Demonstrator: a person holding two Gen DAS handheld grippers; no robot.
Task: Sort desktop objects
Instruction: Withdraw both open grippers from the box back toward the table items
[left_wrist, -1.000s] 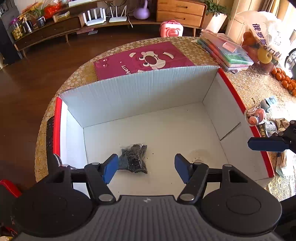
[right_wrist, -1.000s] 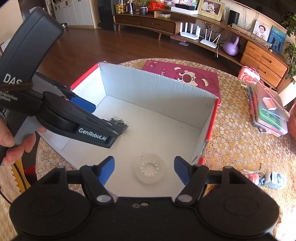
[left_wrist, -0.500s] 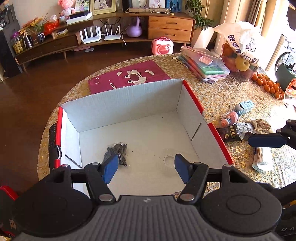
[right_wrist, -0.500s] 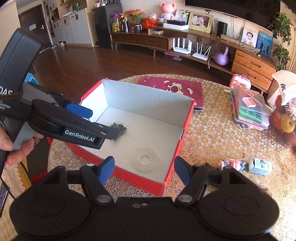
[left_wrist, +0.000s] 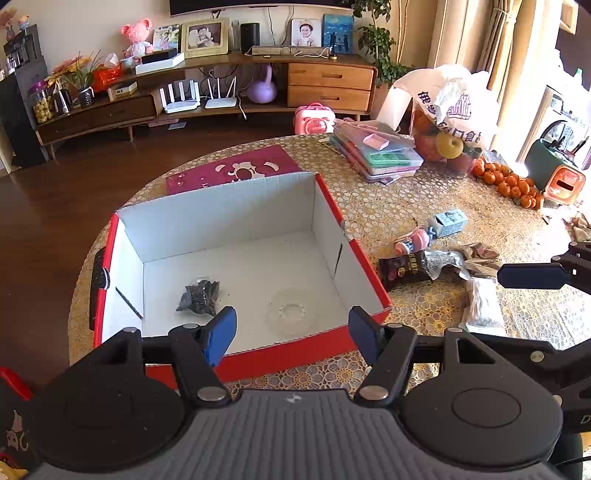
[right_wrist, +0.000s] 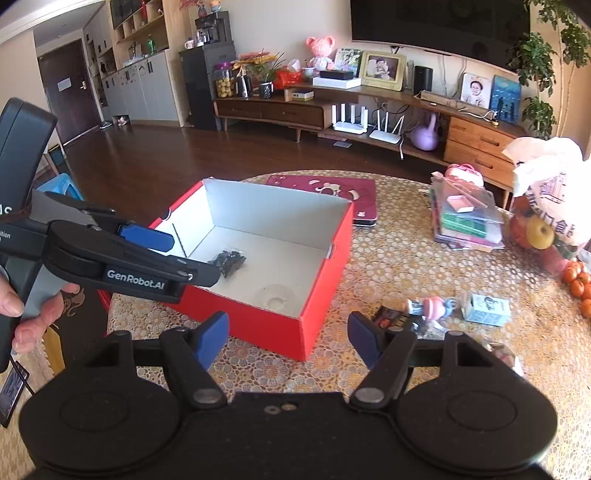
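Left gripper (left_wrist: 289, 334) and right gripper (right_wrist: 288, 338), both with jaws spread wide and holding nothing, above the near edge of the red box (left_wrist: 354, 243) on the round table (left_wrist: 388, 206). Inside the box lie a dark packet (left_wrist: 199, 296) and a white ring (left_wrist: 291, 308); a snack wrapper (left_wrist: 404, 268), pink toy (left_wrist: 413, 240) and small blue carton (left_wrist: 447, 222) lie on the table right of it.

Bag (left_wrist: 199, 301), ring (left_wrist: 291, 308) in box (left_wrist: 258, 206); wrappers (left_wrist: 424, 266) right.

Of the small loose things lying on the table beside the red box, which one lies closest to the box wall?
The dark brown snack packet: it nearly touches the red cardboard box, while the pink toy figure and pale blue small carton lie farther out.
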